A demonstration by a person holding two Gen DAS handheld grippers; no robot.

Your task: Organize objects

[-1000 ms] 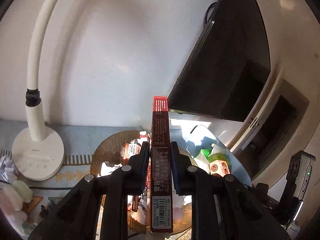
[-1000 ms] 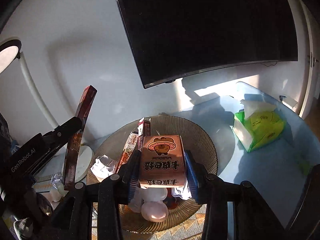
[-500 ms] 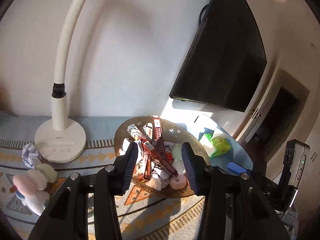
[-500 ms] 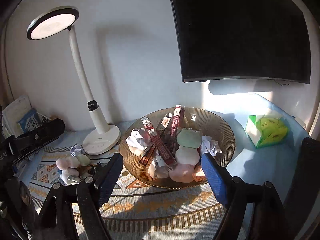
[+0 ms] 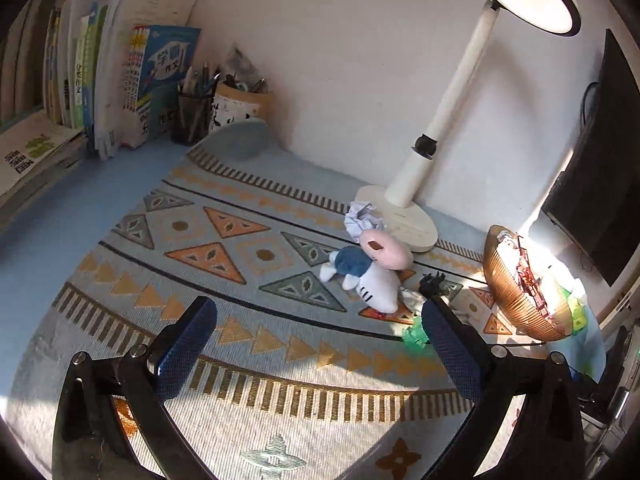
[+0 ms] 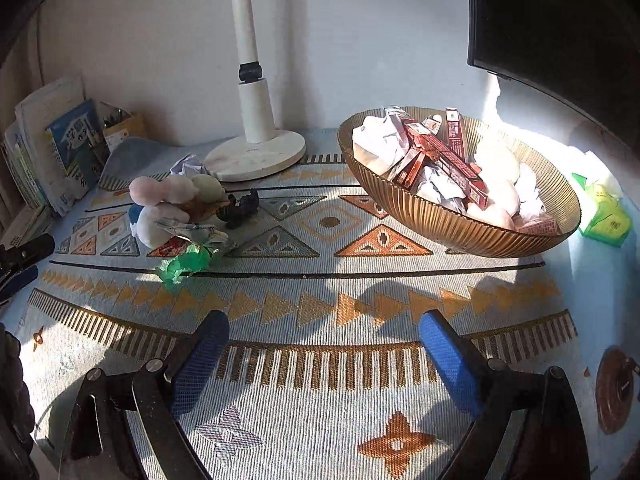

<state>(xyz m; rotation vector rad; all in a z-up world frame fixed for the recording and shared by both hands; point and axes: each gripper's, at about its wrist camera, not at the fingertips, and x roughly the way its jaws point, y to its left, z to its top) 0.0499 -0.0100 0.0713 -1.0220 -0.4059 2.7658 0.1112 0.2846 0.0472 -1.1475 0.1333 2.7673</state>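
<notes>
A ribbed amber bowl on the patterned mat holds red boxes, crumpled paper and pale soft toys; it also shows in the left wrist view. A heap of loose things lies left of it: plush toys, crumpled paper, a small black figure and green wrapping. My left gripper is open and empty over the mat, near the heap. My right gripper is open and empty, nearer than the bowl.
A white desk lamp stands behind the heap, against the wall. Books and pen holders stand at the back left. A green tissue pack lies right of the bowl. A dark screen hangs above.
Both grippers let go of their boxes into the bowl, opened and drew back. The left one has swung left toward the heap and the books.
</notes>
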